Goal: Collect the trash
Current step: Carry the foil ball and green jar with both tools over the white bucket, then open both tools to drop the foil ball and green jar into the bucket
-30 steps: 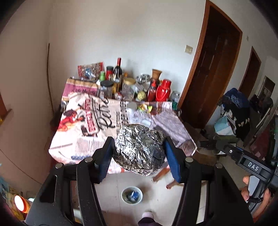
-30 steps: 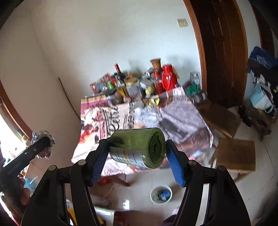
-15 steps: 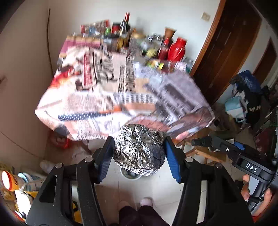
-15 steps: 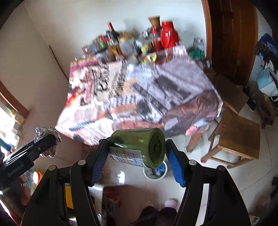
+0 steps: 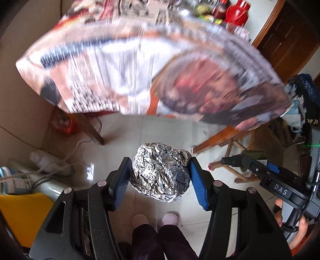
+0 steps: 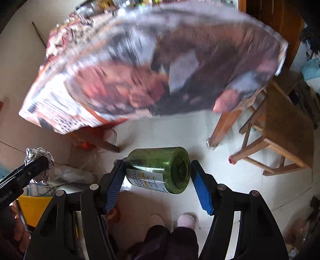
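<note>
Left gripper [image 5: 161, 176]: clamped on a crumpled foil ball [image 5: 160, 172], both blue pads pressed against its sides, held in the air above the pale floor tiles [image 5: 124, 140].
Right gripper [image 6: 158, 174]: clamped on a green bottle [image 6: 160, 170] lying crosswise between the pads, base towards the camera, also off the floor.
Blurred: the table [image 5: 140, 66] under its printed cloth is smeared in both views; the print cannot be read, and the jars and the red jug [image 5: 236, 12] at its far edge are only partly in frame.
Hidden: the bottle's neck end sits behind the left pad; its label text is too small to read fully.
Cut off: the person shows only as dark trouser legs and two pale slippers [image 5: 154, 218] at the bottom edge.
Only in the left view: the right gripper from the side, with part of the bottle and the fingers [image 5: 300, 224] holding the handle.
Only in the right view: the wooden stool [image 6: 280, 130] in full, and the foil ball seen at the far left edge.
Both views: a yellow bin [image 5: 18, 216] at lower left, its contents unclear.
</note>
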Motion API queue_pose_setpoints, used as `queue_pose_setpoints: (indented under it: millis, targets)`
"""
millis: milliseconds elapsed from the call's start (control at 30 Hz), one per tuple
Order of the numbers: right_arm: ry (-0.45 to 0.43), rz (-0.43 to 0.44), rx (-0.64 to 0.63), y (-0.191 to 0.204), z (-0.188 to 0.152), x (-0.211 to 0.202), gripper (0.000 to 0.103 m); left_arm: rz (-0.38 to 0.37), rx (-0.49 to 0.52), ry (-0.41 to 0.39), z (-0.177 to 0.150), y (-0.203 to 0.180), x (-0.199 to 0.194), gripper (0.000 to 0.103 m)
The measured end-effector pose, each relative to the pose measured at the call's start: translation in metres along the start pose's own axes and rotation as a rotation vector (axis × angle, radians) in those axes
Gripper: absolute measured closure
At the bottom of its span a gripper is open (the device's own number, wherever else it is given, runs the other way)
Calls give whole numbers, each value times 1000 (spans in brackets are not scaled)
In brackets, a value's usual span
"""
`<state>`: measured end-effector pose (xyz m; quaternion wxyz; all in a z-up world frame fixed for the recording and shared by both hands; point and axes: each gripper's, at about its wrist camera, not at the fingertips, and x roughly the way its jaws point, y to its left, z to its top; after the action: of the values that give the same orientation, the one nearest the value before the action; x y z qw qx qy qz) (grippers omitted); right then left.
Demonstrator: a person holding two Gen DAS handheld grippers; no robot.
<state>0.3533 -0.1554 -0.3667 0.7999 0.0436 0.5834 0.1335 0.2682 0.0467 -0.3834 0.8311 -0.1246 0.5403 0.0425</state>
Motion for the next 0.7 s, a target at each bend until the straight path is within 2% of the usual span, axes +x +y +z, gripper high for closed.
queue_pose_setpoints:
  millis: [233, 333, 600, 700]
  targets:
    - [43, 20, -42, -2, -11, 83, 40, 22, -59, 30, -24, 25, 71, 46]
    - [36, 11, -102, 7, -14, 113, 40, 30, -89, 24, -34, 38, 93, 46]
    - [56, 92, -156, 15, -13, 171, 40, 41, -145, 33, -52, 66, 148, 46]
    - [35, 135, -172, 15, -12, 181, 40, 41, -153, 43, -58, 71, 165, 46]
